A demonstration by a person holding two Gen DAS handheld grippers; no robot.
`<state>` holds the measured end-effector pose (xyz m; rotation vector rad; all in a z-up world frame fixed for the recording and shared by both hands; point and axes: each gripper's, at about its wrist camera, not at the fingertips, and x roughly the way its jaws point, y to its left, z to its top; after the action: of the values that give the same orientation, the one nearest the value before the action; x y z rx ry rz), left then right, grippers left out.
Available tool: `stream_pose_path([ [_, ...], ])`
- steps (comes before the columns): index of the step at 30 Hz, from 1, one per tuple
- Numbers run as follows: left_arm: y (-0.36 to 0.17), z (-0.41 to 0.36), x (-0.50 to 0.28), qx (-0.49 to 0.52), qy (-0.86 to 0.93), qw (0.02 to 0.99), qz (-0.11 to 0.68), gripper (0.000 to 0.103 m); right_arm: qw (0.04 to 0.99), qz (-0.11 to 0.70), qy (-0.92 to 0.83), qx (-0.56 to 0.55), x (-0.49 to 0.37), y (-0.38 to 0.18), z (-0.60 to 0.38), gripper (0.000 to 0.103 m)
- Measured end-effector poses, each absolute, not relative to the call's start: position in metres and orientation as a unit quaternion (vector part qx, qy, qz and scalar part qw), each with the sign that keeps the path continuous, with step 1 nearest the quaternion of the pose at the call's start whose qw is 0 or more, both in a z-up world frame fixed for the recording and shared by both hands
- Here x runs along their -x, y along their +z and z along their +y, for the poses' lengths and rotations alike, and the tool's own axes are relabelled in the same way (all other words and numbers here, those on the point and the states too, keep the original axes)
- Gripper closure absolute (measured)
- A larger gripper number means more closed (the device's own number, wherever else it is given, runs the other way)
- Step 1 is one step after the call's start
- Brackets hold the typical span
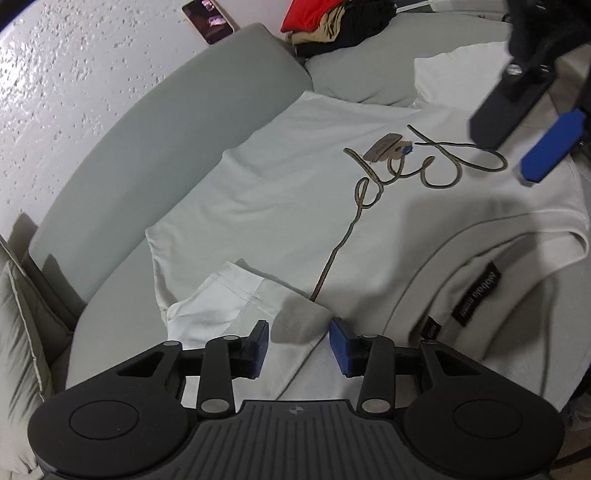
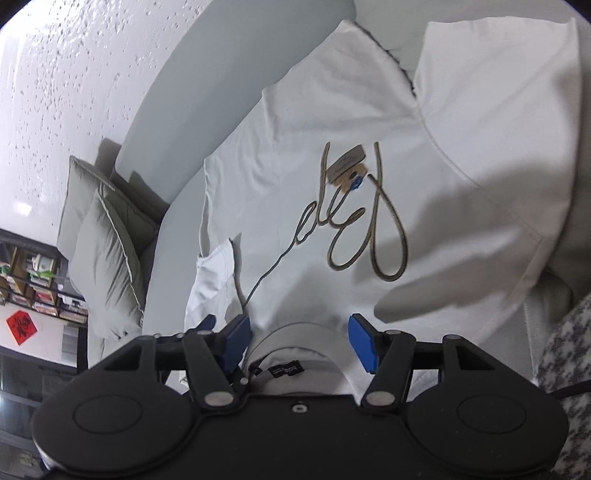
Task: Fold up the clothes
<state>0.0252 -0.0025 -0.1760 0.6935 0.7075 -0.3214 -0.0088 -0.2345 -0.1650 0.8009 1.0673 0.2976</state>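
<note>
So you've got a white t-shirt (image 1: 280, 192) laid front-up across the grey sofa (image 1: 155, 122), with a looping cursive script (image 1: 424, 162) stitched across the chest in tan cord; it's too loopy for me to read as a word. There's a brown cardboard hang tag (image 1: 386, 147) sitting right on the script, with a small blue fastener, print too small to make out. Inside the collar you can see a black neck label (image 1: 476, 293) that looks like "babala", though it's blurry, and a smaller size tab beside it I can't read. Your left gripper (image 1: 300, 341) has its blue pads spread wide with nothing between them, hovering just above the folded-in sleeve (image 1: 236, 295) near the collar. Your right gripper (image 2: 298, 341) is also wide open and empty, over the neckline. A pile of folded clothes (image 1: 332, 22), red on top, sits at the far end of the sofa, and a grey cushion (image 2: 107, 243) leans at the other end.
</note>
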Motion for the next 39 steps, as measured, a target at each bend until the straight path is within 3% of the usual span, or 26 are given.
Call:
stream_pose_path([
  [2, -0.179, -0.001, -0.03, -0.325, -0.154, 0.865, 0.351, 0.095, 0.776, 0.492, 0.135, -0.371, 0.009, -0.166, -0.236, 0.045],
  [5, -0.175, 0.004, -0.029, -0.298, -0.154, 0.872, 0.356, 0.1, 0.777, 0.49, 0.137, -0.369, 0.01, -0.163, -0.236, 0.045],
  [10, -0.139, 0.043, -0.027, -0.174, -0.133, 0.915, 0.338, 0.101, 0.781, 0.487, 0.14, -0.365, 0.011, -0.158, -0.237, 0.045],
  [14, -0.11, 0.122, -0.03, -0.008, -0.062, 0.944, 0.325, 0.101, 0.784, 0.485, 0.133, -0.364, 0.011, -0.156, -0.238, 0.045],
  [19, -0.12, 0.223, -0.027, 0.126, 0.07, 0.93, 0.337, 0.101, 0.78, 0.488, 0.132, -0.37, 0.011, -0.157, -0.238, 0.045],
  [23, -0.143, 0.261, -0.036, 0.171, 0.148, 0.893, 0.39, 0.101, 0.776, 0.497, 0.128, -0.366, 0.011, -0.163, -0.233, 0.045],
  [28, -0.142, 0.256, -0.032, 0.133, 0.223, 0.874, 0.41, 0.101, 0.789, 0.491, 0.108, -0.353, 0.015, -0.16, -0.245, 0.044],
  [34, -0.117, 0.238, -0.006, 0.118, 0.195, 0.898, 0.376, 0.099, 0.805, 0.481, 0.085, -0.336, 0.02, -0.157, -0.26, 0.042],
  [35, -0.113, 0.228, -0.005, 0.11, 0.164, 0.908, 0.37, 0.096, 0.808, 0.479, 0.081, -0.333, 0.021, -0.156, -0.262, 0.044],
  [38, -0.111, 0.188, -0.01, 0.08, 0.078, 0.919, 0.377, 0.091, 0.815, 0.474, 0.069, -0.325, 0.024, -0.154, -0.269, 0.074],
  [39, -0.116, 0.175, -0.017, 0.067, 0.064, 0.917, 0.388, 0.091, 0.816, 0.48, 0.064, -0.314, 0.021, -0.157, -0.268, 0.077],
])
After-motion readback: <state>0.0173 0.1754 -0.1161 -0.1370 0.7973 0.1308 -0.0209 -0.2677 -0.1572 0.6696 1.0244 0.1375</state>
